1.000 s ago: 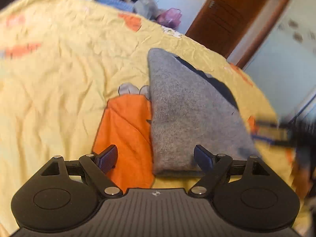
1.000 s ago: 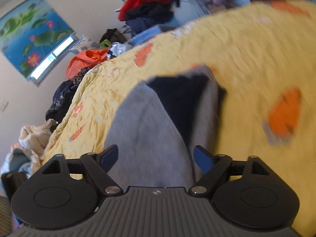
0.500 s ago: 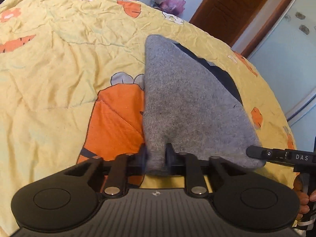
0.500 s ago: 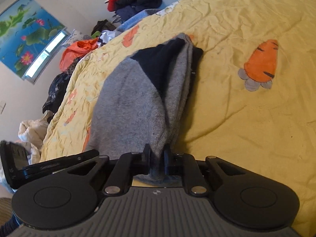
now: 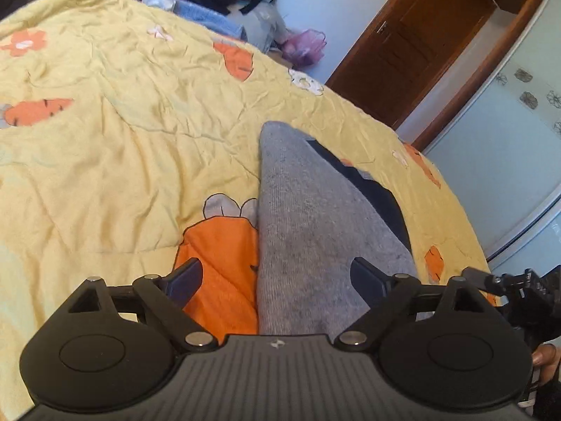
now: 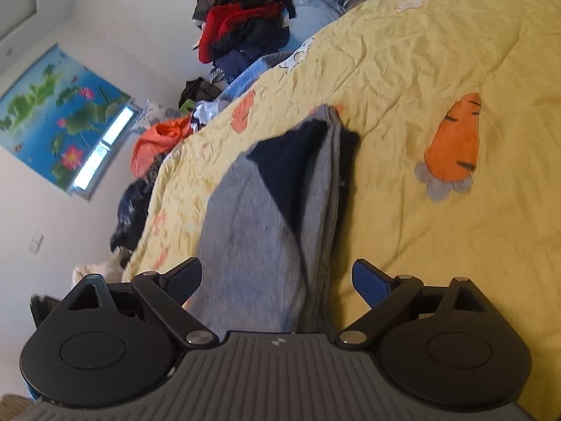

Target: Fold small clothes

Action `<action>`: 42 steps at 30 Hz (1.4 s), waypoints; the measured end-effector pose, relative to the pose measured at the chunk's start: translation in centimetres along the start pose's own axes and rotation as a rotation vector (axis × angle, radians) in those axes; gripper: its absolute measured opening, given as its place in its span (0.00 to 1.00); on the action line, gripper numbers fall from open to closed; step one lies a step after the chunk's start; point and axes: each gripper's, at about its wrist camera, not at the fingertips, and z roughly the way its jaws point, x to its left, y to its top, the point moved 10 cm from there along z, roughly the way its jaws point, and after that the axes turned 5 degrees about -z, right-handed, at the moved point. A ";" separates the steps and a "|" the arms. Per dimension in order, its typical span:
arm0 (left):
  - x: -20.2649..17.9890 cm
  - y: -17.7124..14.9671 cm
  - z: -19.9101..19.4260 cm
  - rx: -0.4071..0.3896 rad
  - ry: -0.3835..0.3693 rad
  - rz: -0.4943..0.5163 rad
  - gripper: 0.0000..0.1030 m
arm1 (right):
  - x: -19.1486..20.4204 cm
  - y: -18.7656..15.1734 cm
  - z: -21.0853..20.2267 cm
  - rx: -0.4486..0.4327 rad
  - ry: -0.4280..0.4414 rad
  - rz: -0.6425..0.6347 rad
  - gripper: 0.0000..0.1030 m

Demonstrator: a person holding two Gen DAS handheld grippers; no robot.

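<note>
The left gripper is closest in its own view, and its jaws are opening wide, with the near end of the gray sweater lying loose between them and the pads not pressing on it. The right gripper looks the same in its view: its jaws are opening too, the sweater's near end sits in the gap, and nothing squeezes it. The sweater is folded into a long strip and lies flat on the yellow quilt, stretching away from both grippers. A dark blue part shows on top of the sweater near its far end. Just beside the sweater, on its left in the left view, is a big orange carrot picture printed on the quilt, and the sweater's edge touches it. In the right view, another carrot picture is on the quilt to the right of the sweater, well apart from it. Past the sweater, at the far edge of the quilt, is a messy pile of clothes in red, black and blue. Far beyond the sweater in the left view is a brown wooden door. On the wall far to the left of the sweater in the right view hangs a blue picture with pink flowers.
</note>
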 end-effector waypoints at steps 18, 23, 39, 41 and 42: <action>-0.7 -3.6 1.5 0.216 -0.100 -0.049 0.10 | 0.5 -5.6 4.1 0.228 0.053 0.044 0.24; -3.0 -3.6 -2.5 0.203 -0.159 0.034 0.10 | 3.5 -4.6 1.1 0.190 0.136 -0.012 0.23; -3.5 1.6 -3.8 -0.163 0.088 0.206 0.91 | 0.1 1.2 -1.2 -0.050 0.029 0.031 0.90; -4.7 2.9 -1.5 -0.194 0.124 0.229 0.90 | -0.6 3.4 1.0 -0.059 -0.023 0.028 0.89; -5.6 3.3 -0.5 -0.213 0.147 0.262 0.90 | -0.8 4.2 2.4 -0.048 -0.055 0.008 0.89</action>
